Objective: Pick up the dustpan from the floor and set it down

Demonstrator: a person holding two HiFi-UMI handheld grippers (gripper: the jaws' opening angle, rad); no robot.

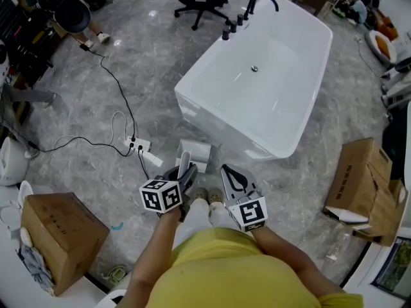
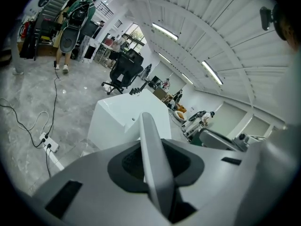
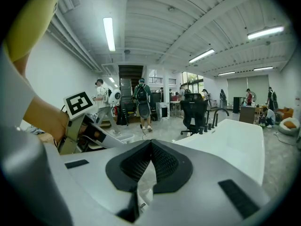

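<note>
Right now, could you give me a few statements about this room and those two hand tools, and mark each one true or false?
1. The left gripper is clamped on the dustpan handle. True.
2. The right gripper holds a brush. False: its jaws are together with nothing between them.
3. The bathtub is full of water. False: it is empty.
4. A cardboard box stands on the floor at the person's left. True.
</note>
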